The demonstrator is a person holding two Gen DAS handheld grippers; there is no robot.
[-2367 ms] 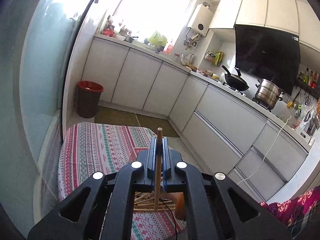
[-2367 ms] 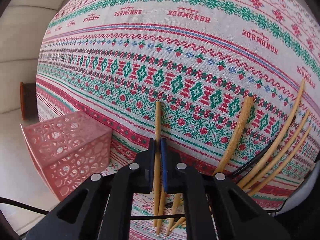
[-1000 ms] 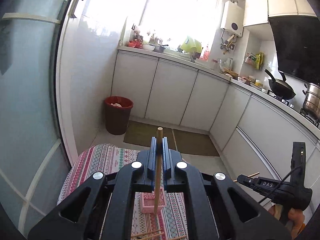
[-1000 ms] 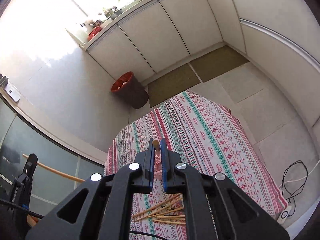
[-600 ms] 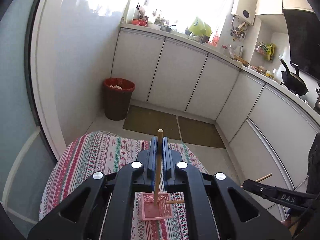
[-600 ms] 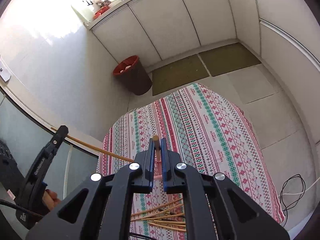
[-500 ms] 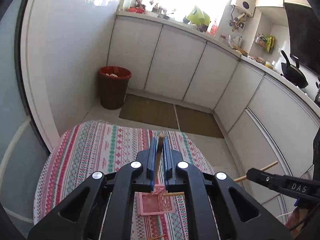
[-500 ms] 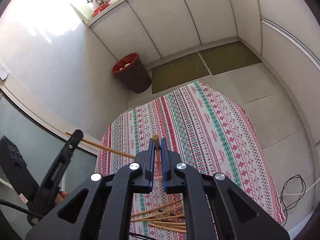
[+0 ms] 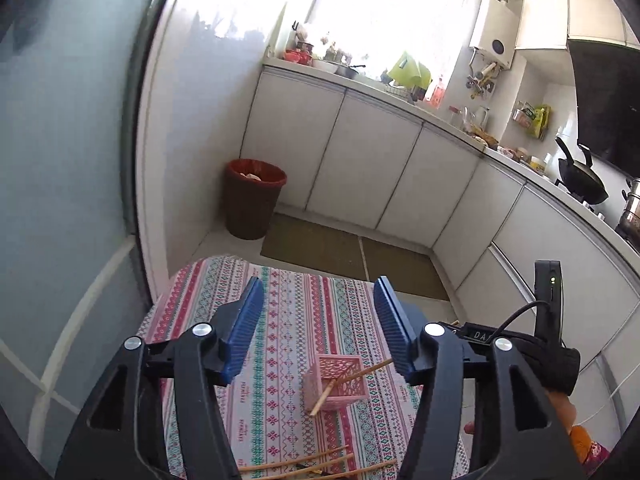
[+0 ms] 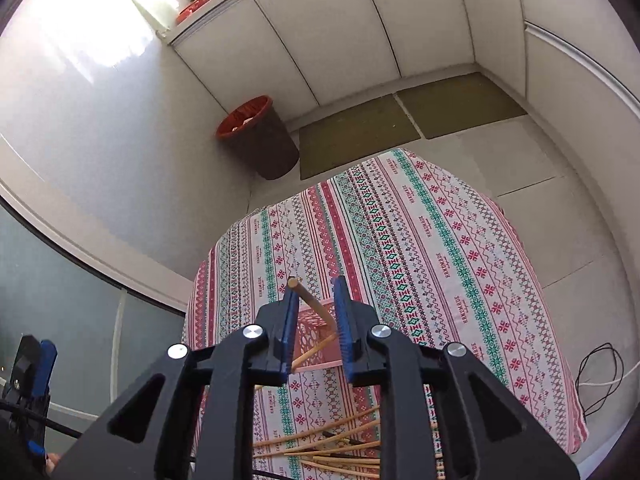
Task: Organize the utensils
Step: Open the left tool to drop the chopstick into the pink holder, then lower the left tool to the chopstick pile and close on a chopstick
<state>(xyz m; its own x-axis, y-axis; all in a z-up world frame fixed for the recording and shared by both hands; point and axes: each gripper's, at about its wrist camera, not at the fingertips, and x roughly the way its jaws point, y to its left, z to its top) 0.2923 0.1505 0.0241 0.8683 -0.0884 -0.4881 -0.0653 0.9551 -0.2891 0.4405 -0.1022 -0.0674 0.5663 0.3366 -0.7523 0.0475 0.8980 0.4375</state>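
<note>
Left wrist view: the left tongs (image 9: 318, 322) are spreading, nothing between the pads. A chopstick (image 9: 347, 382) leans in the pink basket (image 9: 336, 380) on the cloth-covered bench (image 9: 280, 320); more loose chopsticks (image 9: 304, 462) lie nearer.

Right wrist view: the right tongs (image 10: 316, 320) are opening around another chopstick (image 10: 310, 302), apparently slipping free above the basket, though contact is hard to judge. The pile still waits, so most sorting remains.
</note>
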